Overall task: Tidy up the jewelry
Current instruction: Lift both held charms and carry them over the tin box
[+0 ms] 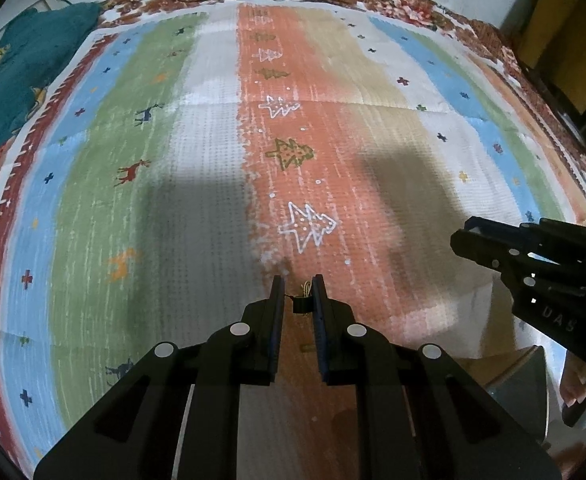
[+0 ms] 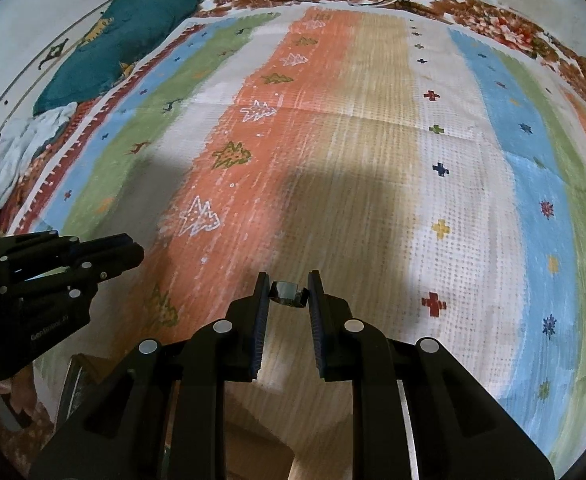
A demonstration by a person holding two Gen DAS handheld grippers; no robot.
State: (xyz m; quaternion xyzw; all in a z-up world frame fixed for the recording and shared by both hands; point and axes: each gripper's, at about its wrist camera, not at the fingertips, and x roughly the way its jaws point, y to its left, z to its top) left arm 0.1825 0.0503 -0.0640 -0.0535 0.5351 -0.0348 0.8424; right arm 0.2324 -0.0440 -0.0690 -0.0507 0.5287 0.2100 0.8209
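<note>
Left tool pinching small dark piece, possibly an earring; right tool clamped on glossy dark item, identity unclear.

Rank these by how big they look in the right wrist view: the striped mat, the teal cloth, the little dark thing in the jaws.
1. Striped patterned mat.
2. Teal cloth, far away, so its look may mislead.
3. Small dark shiny piece.

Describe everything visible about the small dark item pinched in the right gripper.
The small dark item is a glossy, squarish piece, black with a reflective face, tilted slightly. It sits clamped between the tips of the right gripper, whose blue-padded fingers press its two sides. It hangs above the striped mat, touching nothing else. What kind of jewelry it is cannot be told.
</note>
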